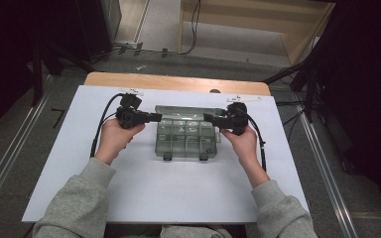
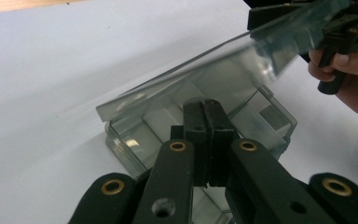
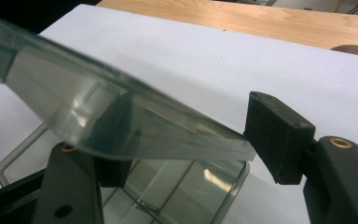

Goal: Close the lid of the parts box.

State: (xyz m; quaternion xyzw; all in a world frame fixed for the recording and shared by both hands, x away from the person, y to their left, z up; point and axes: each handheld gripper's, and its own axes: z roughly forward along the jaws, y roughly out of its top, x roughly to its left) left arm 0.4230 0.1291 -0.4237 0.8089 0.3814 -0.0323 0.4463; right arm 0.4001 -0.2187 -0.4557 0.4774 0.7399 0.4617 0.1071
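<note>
While the transparent grey plastic compartment box (image 1: 186,136) sits mid-table | step: raising its clear hinged lid (image 3: 121,116) | right gripper (image 3: 196,140): jaws wide astride lid edge, clamping indiscernible | left gripper (image 2: 205,135): closed, empty, beside box | next: likely swing lid fully back

dim room, bright sheet, soft blur
</note>
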